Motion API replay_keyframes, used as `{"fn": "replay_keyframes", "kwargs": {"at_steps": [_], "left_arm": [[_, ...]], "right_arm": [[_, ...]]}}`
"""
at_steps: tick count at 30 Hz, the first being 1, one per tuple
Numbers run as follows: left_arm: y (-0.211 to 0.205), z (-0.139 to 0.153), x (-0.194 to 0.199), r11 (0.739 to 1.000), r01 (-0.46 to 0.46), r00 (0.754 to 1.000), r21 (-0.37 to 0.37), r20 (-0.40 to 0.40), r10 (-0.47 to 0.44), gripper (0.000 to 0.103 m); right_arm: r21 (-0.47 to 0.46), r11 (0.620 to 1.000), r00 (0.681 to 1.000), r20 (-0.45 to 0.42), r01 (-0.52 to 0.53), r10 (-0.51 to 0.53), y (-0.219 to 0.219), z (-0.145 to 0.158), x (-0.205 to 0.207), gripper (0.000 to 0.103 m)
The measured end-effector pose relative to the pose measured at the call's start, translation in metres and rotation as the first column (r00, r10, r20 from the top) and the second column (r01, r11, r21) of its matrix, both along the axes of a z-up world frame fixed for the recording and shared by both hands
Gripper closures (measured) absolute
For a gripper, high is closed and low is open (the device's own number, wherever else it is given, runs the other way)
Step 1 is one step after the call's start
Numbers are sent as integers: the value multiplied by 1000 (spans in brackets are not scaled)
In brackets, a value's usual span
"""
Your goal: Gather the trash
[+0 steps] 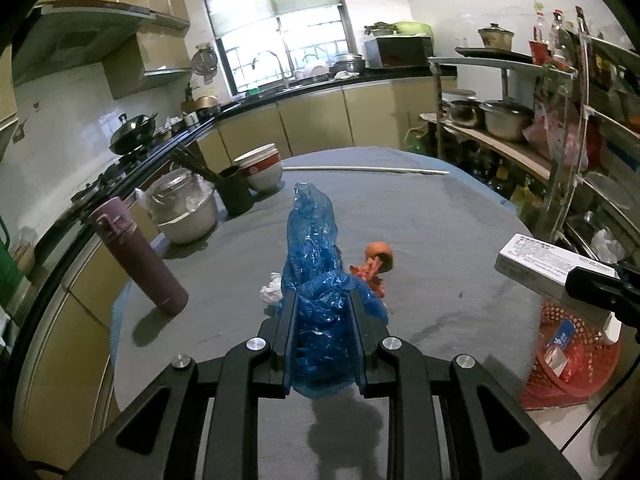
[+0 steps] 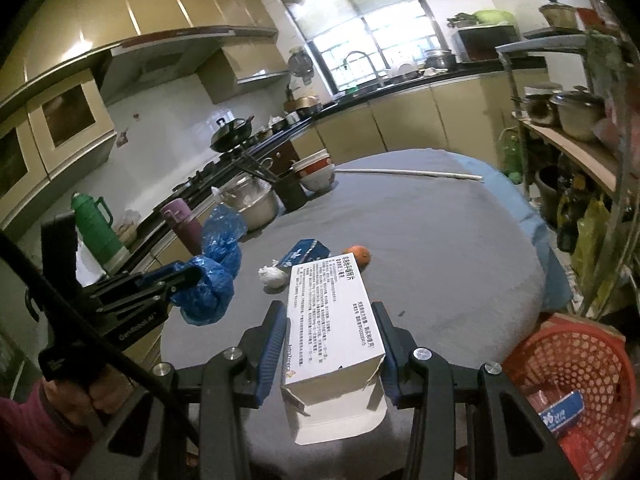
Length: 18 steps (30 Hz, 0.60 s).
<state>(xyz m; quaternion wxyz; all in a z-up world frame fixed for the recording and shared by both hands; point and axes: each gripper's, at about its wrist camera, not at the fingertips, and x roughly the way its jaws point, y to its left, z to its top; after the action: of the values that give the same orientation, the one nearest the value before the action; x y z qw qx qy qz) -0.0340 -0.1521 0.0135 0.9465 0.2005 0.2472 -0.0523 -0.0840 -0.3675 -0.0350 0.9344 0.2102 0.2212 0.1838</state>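
My left gripper (image 1: pixel 323 300) is shut on a crumpled blue plastic bag (image 1: pixel 316 256) and holds it above the grey table (image 1: pixel 440 232); it also shows in the right wrist view (image 2: pixel 188 280) with the bag (image 2: pixel 216 264). My right gripper (image 2: pixel 330 312) is shut on a white cardboard box (image 2: pixel 332 316), also seen in the left wrist view (image 1: pixel 552 264). Orange peel (image 1: pixel 378 258), a white paper wad (image 1: pixel 272 288) and a small blue box (image 2: pixel 306 252) lie on the table. A red mesh basket (image 2: pixel 576 376) stands at the table's right.
A purple flask (image 1: pixel 140 256), a steel pot (image 1: pixel 188 208), a dark chopstick holder (image 1: pixel 234 192) and stacked bowls (image 1: pixel 260 168) stand at the table's left. A white rod (image 1: pixel 360 169) lies across the far side. Shelves with pots (image 1: pixel 504 120) stand on the right.
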Motion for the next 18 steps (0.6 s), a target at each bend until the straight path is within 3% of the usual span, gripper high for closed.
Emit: {"fn": "replay_keyframes", "kwargs": {"at_steps": [10, 18], "left_arm": [[-43, -13, -8, 994, 113, 992, 5, -56, -113, 79], [-90, -32, -30, 961, 275, 954, -7, -123, -274, 79]], "right_arm": [[64, 992, 993, -50, 106, -103, -52, -26, -25, 58], [108, 965, 967, -114, 240, -228, -104, -54, -54, 58]]}}
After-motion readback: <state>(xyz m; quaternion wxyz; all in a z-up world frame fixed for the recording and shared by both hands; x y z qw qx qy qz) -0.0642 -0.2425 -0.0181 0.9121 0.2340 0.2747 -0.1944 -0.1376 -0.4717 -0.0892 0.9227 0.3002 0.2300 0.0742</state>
